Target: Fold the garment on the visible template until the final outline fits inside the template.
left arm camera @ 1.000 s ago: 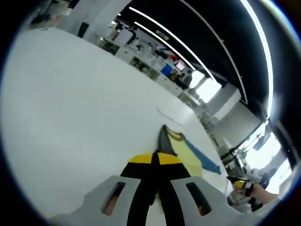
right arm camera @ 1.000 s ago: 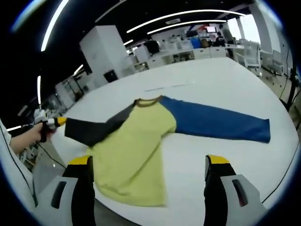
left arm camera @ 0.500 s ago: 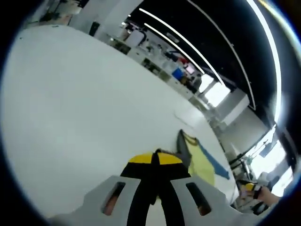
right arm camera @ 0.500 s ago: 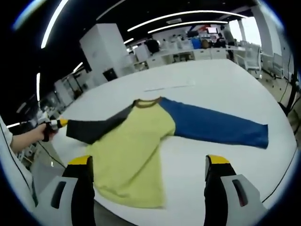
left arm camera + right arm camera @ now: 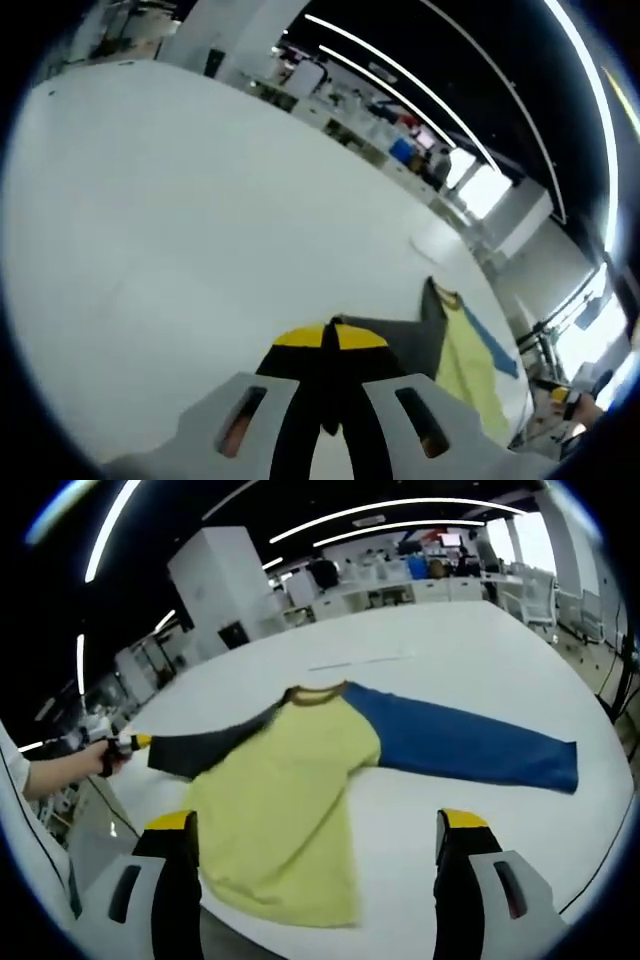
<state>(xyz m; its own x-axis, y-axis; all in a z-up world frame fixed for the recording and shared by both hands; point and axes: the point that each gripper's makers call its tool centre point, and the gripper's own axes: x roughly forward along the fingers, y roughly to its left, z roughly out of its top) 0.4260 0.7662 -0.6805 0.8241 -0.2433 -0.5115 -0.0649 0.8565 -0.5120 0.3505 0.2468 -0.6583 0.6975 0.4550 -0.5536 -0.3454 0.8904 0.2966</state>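
Shirt (image 5: pixel 300 800) lies flat on white tabletop (image 5: pixel 480 670), sleeves spread across the right gripper view. Left claw (image 5: pixel 330 345) is clamped on the dark sleeve (image 5: pixel 205 750) cuff at that end. Right claw (image 5: pixel 315 865) gapes wide, holding nothing, near the hem, blue sleeve (image 5: pixel 470 745) off to its right. Sleeve's long axis runs from left claw toward the collar. Template outline hard to make out; hem edge partly cut off.

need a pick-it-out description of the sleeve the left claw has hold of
On the white table lies a long-sleeved shirt with a yellow body. One sleeve runs from its collar toward the table edge, where the left claw is shut on its cuff. It is dark grey; the other sleeve is blue and lies free.
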